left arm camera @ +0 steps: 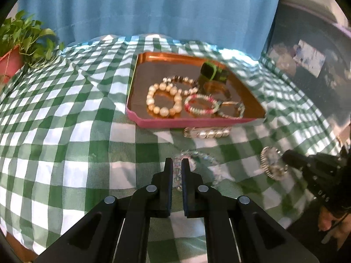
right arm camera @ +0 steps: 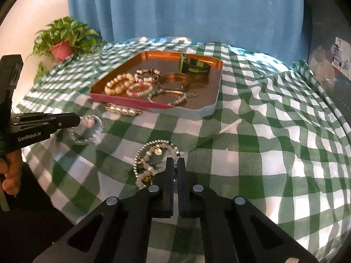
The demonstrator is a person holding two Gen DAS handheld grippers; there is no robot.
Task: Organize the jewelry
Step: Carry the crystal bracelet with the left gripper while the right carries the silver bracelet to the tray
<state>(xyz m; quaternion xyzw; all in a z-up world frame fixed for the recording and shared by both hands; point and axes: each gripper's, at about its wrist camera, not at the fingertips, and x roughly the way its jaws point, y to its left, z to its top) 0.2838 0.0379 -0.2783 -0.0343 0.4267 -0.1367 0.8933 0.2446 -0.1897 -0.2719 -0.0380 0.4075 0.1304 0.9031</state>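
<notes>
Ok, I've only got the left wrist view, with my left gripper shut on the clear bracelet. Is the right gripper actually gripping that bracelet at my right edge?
Observer: Yes, the right gripper is shut on a strand of the pearl bracelet.
Operator: It's a blur here. One strand or several?
Observer: Several strands, with a gold disc charm.
Operator: And the blurry thing by the green watch in the tray?
Observer: A gold bangle, lying flat beside the watch.
</notes>
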